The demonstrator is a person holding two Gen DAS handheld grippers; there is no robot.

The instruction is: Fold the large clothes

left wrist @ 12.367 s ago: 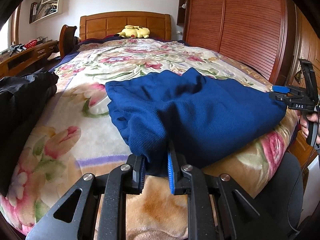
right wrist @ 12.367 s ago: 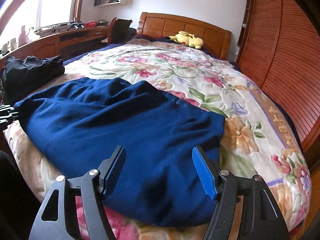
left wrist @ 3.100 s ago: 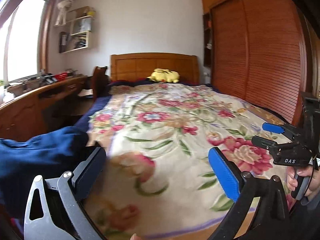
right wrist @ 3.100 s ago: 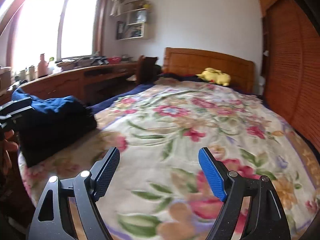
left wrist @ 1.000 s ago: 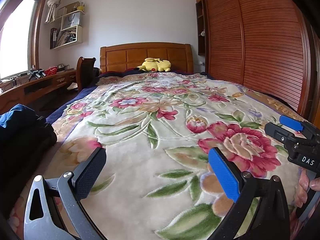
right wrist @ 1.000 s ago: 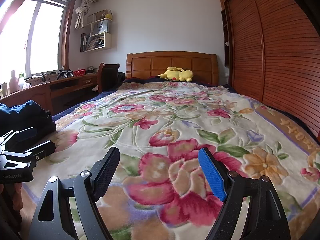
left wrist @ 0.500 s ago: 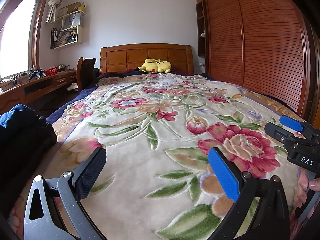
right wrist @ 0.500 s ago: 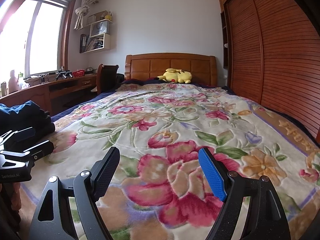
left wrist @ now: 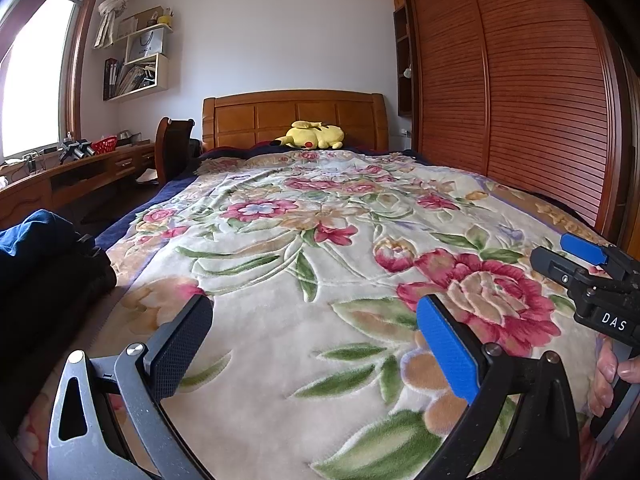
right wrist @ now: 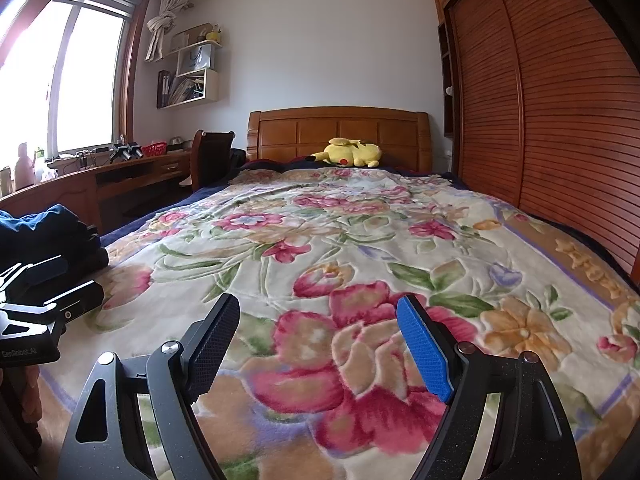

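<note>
bedroom, daylight from a window at far left. floral blanket (left wrist: pixel 304 280) covers the bed and fills the ground ahead of both tongs. left tongs (left wrist: pixel 316 332) low over the blanket's near end, jaws wide apart, nothing between the black pad and the blue pad. right tongs (right wrist: pixel 318 336) likewise spread wide, only blanket pattern showing between the pads. from the left camera the right tongs sit just to the right, with fingers (left wrist: pixel 608 376) of a hand wrapped on the grip below. from the right camera the left tongs sit at the left edge, nose pointing across the bed. blue garment (left wrist: pixel 32 240), folded, lies well left of the left tongs at the blanket's edge, resting on top of a dark pile (left wrist: pixel 52 300); neither tongs touch it. far ahead of both: wooden headboard (right wrist: pixel 340 132), with a yellow plush (right wrist: pixel 352 152) lying just before it. right of the tongs runs a slatted wardrobe (left wrist: pixel 540 100). left of them, past the clothes, a desk (right wrist: pixel 100 180) and a chair (right wrist: pixel 210 152).
</note>
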